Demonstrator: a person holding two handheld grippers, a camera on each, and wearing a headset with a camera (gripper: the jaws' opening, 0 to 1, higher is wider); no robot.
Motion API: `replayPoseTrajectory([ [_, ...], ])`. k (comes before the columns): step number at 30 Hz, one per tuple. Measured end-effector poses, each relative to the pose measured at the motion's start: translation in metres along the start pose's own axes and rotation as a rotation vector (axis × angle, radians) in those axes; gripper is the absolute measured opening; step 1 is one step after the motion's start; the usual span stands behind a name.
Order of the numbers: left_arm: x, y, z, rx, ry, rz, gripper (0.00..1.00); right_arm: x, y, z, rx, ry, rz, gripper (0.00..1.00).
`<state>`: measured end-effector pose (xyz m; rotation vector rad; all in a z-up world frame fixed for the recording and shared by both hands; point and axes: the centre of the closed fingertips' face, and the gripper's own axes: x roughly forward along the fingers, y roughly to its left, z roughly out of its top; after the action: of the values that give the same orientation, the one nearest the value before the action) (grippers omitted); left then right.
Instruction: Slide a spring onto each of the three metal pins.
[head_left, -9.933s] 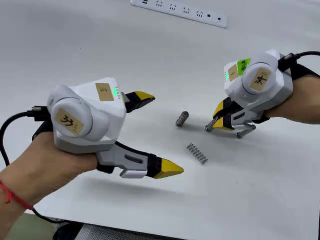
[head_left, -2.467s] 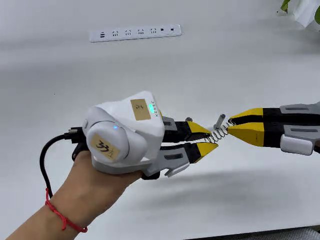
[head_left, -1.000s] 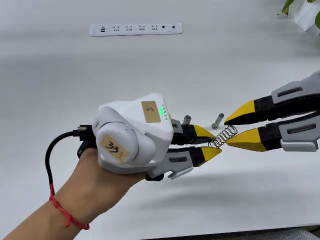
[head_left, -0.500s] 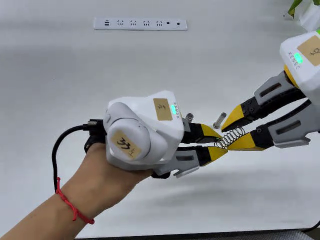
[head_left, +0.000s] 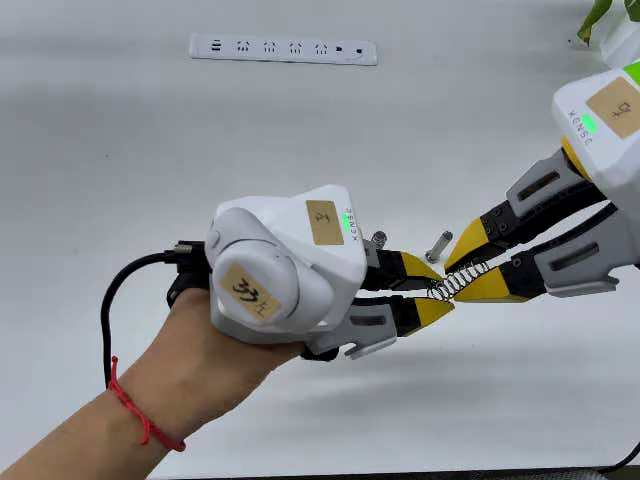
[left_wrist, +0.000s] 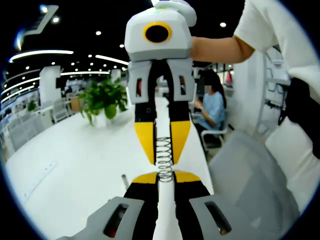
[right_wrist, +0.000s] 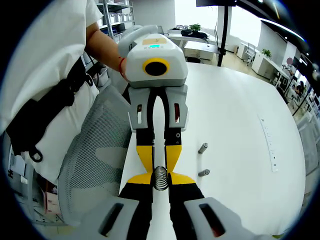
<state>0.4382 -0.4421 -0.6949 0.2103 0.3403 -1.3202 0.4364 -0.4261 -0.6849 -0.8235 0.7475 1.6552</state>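
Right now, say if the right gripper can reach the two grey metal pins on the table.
Probably not freely: the right gripper is shut on the coiled metal spring, though nothing blocks the grey pins.

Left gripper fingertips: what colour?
Yellow. The left gripper has yellow fingertips on black jaws, clearest in the left gripper view.

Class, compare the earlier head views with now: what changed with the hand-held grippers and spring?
The left hand-held gripper, open and empty before, has shut on one end of the spring. The right hand-held gripper has risen from the table and holds the other end. Two pins still lie on the table.
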Motion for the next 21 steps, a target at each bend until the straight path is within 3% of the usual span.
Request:
replayPoseTrajectory([
  [17,-0.001,0.0004,0.0004,-0.017,-0.01,0.003,0.11,-0.0002,0.0008,0.0019,0.015,0.007,-0.004,0.12],
  [21,-0.0066,0.0008,-0.0067,-0.018,0.01,0.008,0.13,-0.0058,-0.0013,0.0015,0.027,0.005,-0.016,0.12],
])
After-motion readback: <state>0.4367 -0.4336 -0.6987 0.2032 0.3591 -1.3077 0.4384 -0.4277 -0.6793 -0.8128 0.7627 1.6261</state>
